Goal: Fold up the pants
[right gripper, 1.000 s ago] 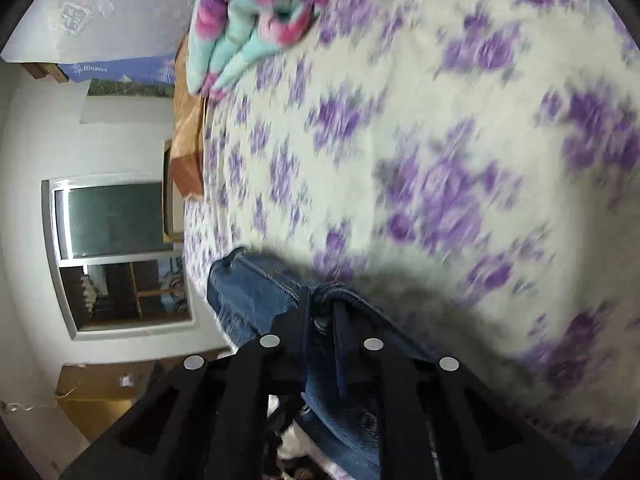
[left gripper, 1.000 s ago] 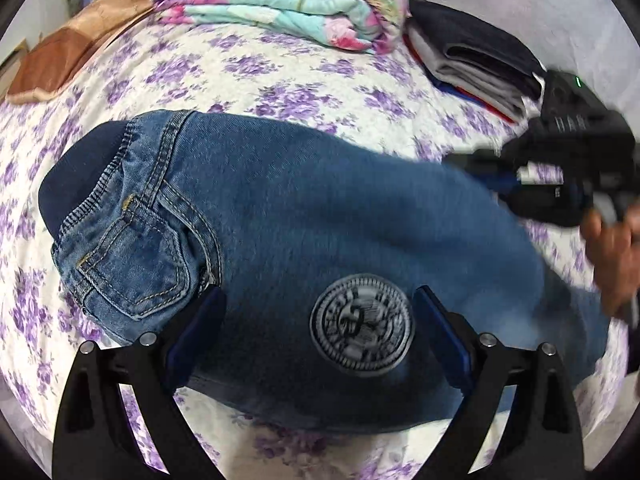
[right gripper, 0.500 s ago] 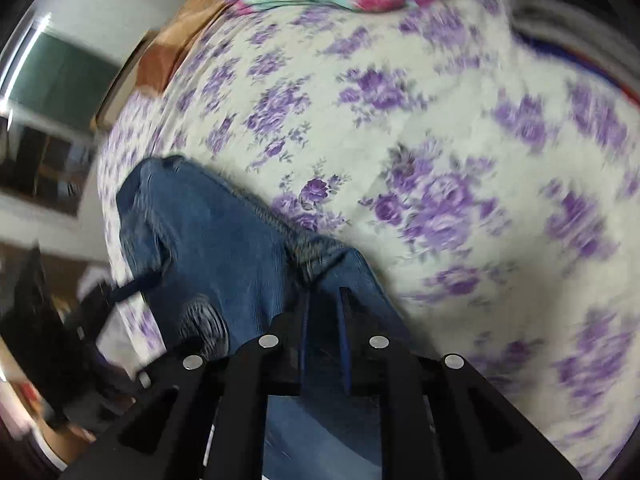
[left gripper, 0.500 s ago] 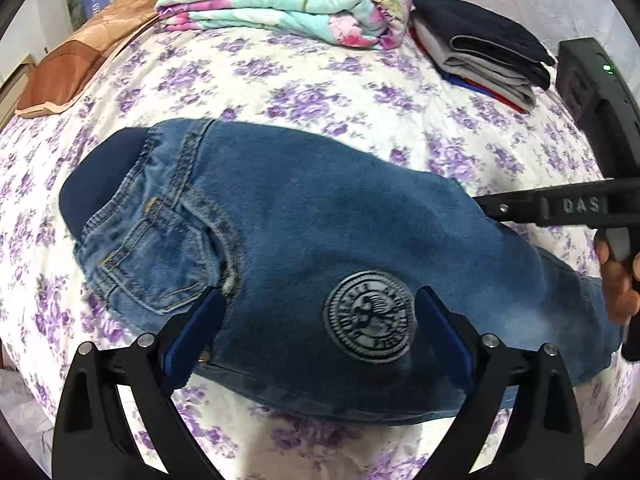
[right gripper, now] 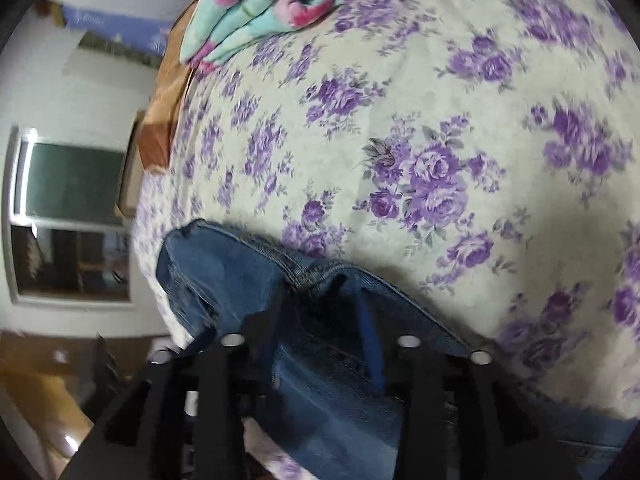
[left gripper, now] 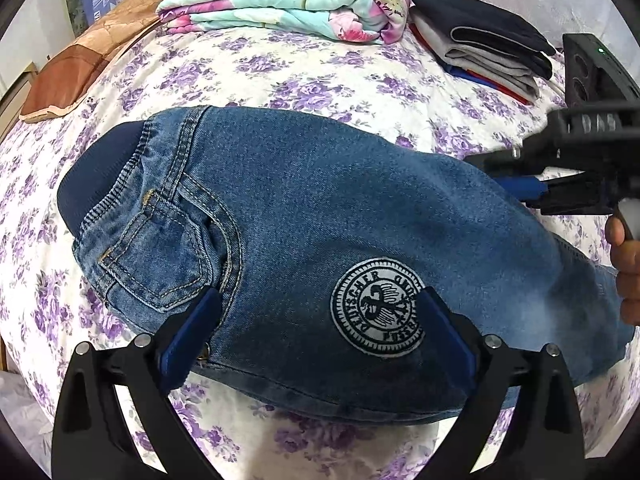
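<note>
Left gripper (left gripper: 316, 328): my jaws spread wide, straddling the pants' round patch (left gripper: 378, 307), nothing pinched.
Pants (left gripper: 320, 216): folded lengthwise on the floral bed sheet (left gripper: 320, 80).
Handling: thick soft denim, probably limp; best taken at hem or waistband (left gripper: 96, 176).
Right gripper (right gripper: 320, 320): my jaws opening over the pants' leg end.
Beyond pants: folded blanket (left gripper: 280, 0).

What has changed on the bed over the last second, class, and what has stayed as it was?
The right gripper, shut on the jeans a second ago, is opening, with denim lying loose between its jaws. The jeans have ended up flat, folded lengthwise on the bedsheet. The left gripper stays open over them; the folded blanket and clothes pile are unmoved.
</note>
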Motion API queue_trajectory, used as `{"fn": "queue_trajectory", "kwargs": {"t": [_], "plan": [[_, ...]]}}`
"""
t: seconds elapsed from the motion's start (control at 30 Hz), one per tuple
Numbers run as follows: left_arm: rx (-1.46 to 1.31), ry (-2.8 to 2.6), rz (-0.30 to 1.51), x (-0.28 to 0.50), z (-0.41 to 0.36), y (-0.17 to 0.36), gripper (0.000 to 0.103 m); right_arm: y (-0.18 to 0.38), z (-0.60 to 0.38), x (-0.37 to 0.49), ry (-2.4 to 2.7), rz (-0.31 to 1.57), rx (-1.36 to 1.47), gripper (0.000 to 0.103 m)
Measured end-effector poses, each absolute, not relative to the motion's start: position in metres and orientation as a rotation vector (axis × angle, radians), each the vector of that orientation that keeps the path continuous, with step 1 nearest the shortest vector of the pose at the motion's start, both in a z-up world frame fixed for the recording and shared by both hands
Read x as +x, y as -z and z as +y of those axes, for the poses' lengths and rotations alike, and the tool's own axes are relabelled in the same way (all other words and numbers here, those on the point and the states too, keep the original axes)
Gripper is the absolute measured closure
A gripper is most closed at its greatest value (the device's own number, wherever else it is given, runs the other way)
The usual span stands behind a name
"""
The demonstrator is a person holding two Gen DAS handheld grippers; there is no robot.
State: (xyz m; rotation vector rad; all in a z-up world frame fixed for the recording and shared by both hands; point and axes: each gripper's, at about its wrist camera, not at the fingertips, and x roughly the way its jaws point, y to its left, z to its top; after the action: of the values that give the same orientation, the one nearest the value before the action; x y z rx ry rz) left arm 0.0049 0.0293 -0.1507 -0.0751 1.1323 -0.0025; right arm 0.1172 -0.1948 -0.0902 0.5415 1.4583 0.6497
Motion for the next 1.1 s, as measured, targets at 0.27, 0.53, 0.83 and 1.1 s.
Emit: {"fn": "queue_trajectory", "kwargs": {"t": [0.27,0.53,0.83,1.1], "plan": [[-0.065,0.003,1.127,0.005,0.025,0.154,0.005,0.122,-0.169,0.120,-0.627,1.644,0.682,0.078],[-0.075,0.034,1.119,0.004,0.031,0.154,0.004,0.059,-0.156,0.125,-0.682,1.341,0.217,0.090],[-0.067,0.067,1.169,0.010,0.034,0.154,0.004,0.062,-0.154,0.118,-0.803,1.227,-0.102,0.089],[-0.136,0.031,1.111,0.005,0.042,0.125,0.005,0.027,-0.190,0.082,-0.689,1.157,-0.066,0.082]]}}
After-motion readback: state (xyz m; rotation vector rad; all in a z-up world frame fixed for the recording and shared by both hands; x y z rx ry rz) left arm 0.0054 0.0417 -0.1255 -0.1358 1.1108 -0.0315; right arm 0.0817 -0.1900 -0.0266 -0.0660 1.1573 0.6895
